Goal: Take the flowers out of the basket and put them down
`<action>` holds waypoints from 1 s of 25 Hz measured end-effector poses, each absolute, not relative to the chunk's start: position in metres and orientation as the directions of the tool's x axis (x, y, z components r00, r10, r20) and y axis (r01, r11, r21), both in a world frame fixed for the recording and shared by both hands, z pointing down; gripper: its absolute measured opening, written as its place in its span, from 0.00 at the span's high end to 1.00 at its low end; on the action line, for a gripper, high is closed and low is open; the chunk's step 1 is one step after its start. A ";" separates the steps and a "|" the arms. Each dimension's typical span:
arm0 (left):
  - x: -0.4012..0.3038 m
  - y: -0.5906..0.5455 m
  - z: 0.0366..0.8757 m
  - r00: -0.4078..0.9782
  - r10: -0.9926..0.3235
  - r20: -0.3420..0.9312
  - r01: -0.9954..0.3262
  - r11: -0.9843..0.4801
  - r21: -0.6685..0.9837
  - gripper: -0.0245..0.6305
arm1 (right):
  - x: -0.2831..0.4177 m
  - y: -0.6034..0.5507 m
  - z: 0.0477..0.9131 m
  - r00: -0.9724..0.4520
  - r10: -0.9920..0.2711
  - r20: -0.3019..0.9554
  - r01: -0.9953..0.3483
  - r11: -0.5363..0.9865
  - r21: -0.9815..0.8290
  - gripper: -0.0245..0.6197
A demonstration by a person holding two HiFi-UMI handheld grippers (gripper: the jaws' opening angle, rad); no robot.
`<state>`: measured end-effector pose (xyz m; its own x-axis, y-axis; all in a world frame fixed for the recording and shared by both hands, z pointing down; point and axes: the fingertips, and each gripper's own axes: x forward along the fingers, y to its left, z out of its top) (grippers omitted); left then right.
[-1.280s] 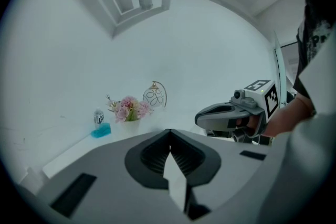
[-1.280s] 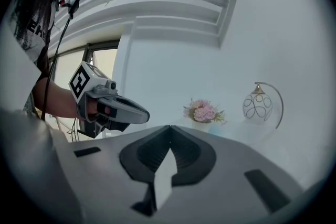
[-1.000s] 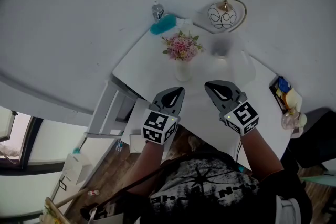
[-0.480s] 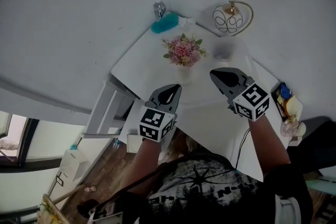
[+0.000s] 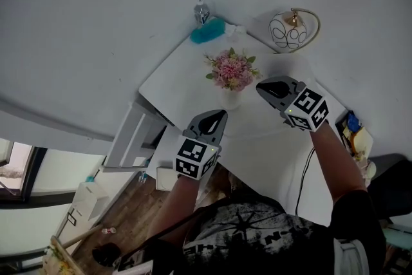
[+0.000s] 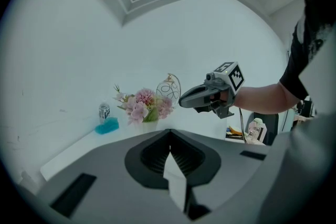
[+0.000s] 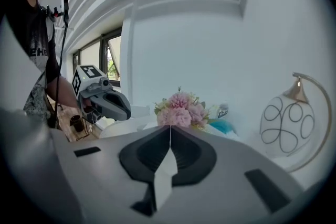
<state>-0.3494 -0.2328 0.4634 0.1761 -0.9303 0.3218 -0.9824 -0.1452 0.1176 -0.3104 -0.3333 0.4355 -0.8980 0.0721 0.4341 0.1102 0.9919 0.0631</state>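
Pink flowers [image 5: 232, 70] are kept in the white vase [image 5: 230, 98], untouched.
Right gripper [image 5: 261, 87] is held beside them, left gripper [image 5: 219, 114] further back; all jaws are pressed together, nothing clamped.

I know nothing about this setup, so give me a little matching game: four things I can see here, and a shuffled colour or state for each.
Things:
1. flowers
2. lamp
3. bottle
4. right tongs

Descriptions:
a. shut, holding nothing
b. pink
c. white globe under a gold arch
d. small, next to a teal lump

Pairs: 1-b, 2-c, 3-d, 4-a
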 end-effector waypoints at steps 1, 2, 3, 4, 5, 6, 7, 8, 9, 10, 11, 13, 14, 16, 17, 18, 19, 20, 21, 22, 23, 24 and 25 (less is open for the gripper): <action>-0.350 -0.234 0.464 0.177 -0.929 0.324 -0.982 -0.147 0.114 0.94 | -0.312 -0.334 0.442 -0.890 0.086 0.447 0.130 0.989 0.068 0.94; -0.351 -0.236 0.464 0.177 -0.929 0.326 -0.983 -0.147 0.112 0.94 | -0.314 -0.336 0.449 -0.882 0.099 0.461 0.149 0.986 0.072 0.94; -0.352 -0.238 0.464 0.176 -0.929 0.325 -0.983 -0.147 0.113 0.94 | -0.316 -0.337 0.456 -0.872 0.113 0.476 0.166 0.984 0.071 0.94; -0.354 -0.240 0.463 0.175 -0.930 0.323 -0.983 -0.145 0.116 0.94 | -0.318 -0.338 0.463 -0.863 0.128 0.489 0.181 0.981 0.064 0.94; -0.355 -0.241 0.463 0.174 -0.931 0.321 -0.983 -0.142 0.121 0.94 | -0.320 -0.339 0.471 -0.854 0.142 0.501 0.196 0.979 0.056 0.94; -0.357 -0.243 0.463 0.172 -0.932 0.320 -0.982 -0.138 0.126 0.94 | -0.322 -0.340 0.479 -0.846 0.155 0.510 0.208 0.977 0.049 0.94; -0.359 -0.244 0.464 0.170 -0.932 0.319 -0.982 -0.134 0.130 0.94 | -0.325 -0.341 0.487 -0.839 0.164 0.519 0.217 0.975 0.043 0.94; -0.360 -0.245 0.465 0.167 -0.933 0.319 -0.983 -0.130 0.133 0.94 | -0.328 -0.342 0.494 -0.834 0.170 0.525 0.223 0.974 0.039 0.94; -0.362 -0.246 0.465 0.164 -0.933 0.320 -0.983 -0.126 0.135 0.94 | -0.331 -0.343 0.499 -0.832 0.174 0.527 0.226 0.974 0.035 0.93; -0.362 -0.246 0.467 0.162 -0.933 0.321 -0.983 -0.123 0.138 0.94 | -0.334 -0.344 0.504 -0.832 0.178 0.526 0.226 0.974 0.027 0.93; -0.362 -0.247 0.468 0.163 -0.933 0.322 -0.982 -0.123 0.141 0.94 | -0.336 -0.344 0.508 -0.831 0.185 0.525 0.224 0.975 0.011 0.92; -0.359 -0.248 0.471 0.170 -0.933 0.319 -0.980 -0.127 0.151 0.94 | -0.337 -0.346 0.516 -0.830 0.200 0.520 0.212 0.977 -0.037 0.74; -0.358 -0.249 0.472 0.174 -0.933 0.316 -0.979 -0.130 0.155 0.94 | -0.340 -0.348 0.520 -0.832 0.202 0.517 0.202 0.978 -0.058 0.68; -0.358 -0.250 0.474 0.180 -0.932 0.316 -0.978 -0.134 0.162 0.94 | -0.346 -0.352 0.527 -0.837 0.200 0.510 0.183 0.979 -0.086 0.58; -0.358 -0.250 0.475 0.183 -0.930 0.317 -0.977 -0.136 0.166 0.94 | -0.350 -0.353 0.529 -0.841 0.199 0.503 0.177 0.980 -0.092 0.55; -0.357 -0.251 0.477 0.186 -0.930 0.318 -0.976 -0.137 0.170 0.94 | -0.354 -0.354 0.530 -0.846 0.197 0.495 0.173 0.980 -0.095 0.53; -0.357 -0.252 0.478 0.189 -0.929 0.317 -0.975 -0.139 0.175 0.94 | -0.358 -0.355 0.531 -0.852 0.195 0.485 0.169 0.981 -0.096 0.52; -0.357 -0.253 0.478 0.191 -0.930 0.314 -0.974 -0.139 0.181 0.94 | -0.362 -0.356 0.532 -0.857 0.192 0.478 0.166 0.981 -0.096 0.50; -0.357 -0.254 0.478 0.193 -0.931 0.310 -0.972 -0.138 0.189 0.94 | -0.365 -0.357 0.533 -0.862 0.189 0.471 0.163 0.982 -0.095 0.48; -0.357 -0.254 0.478 0.193 -0.933 0.304 -0.971 -0.137 0.197 0.94 | -0.369 -0.358 0.534 -0.866 0.188 0.463 0.163 0.982 -0.093 0.46; -0.357 -0.255 0.478 0.193 -0.935 0.299 -0.969 -0.135 0.205 0.94 | -0.372 -0.359 0.535 -0.870 0.190 0.455 0.167 0.982 -0.092 0.45; -0.357 -0.255 0.478 0.193 -0.936 0.293 -0.968 -0.134 0.211 0.94 | -0.376 -0.358 0.535 -0.873 0.198 0.446 0.174 0.980 -0.094 0.44; -0.357 -0.256 0.477 0.193 -0.937 0.290 -0.967 -0.133 0.216 0.94 | -0.380 -0.357 0.535 -0.877 0.208 0.434 0.184 0.978 -0.097 0.43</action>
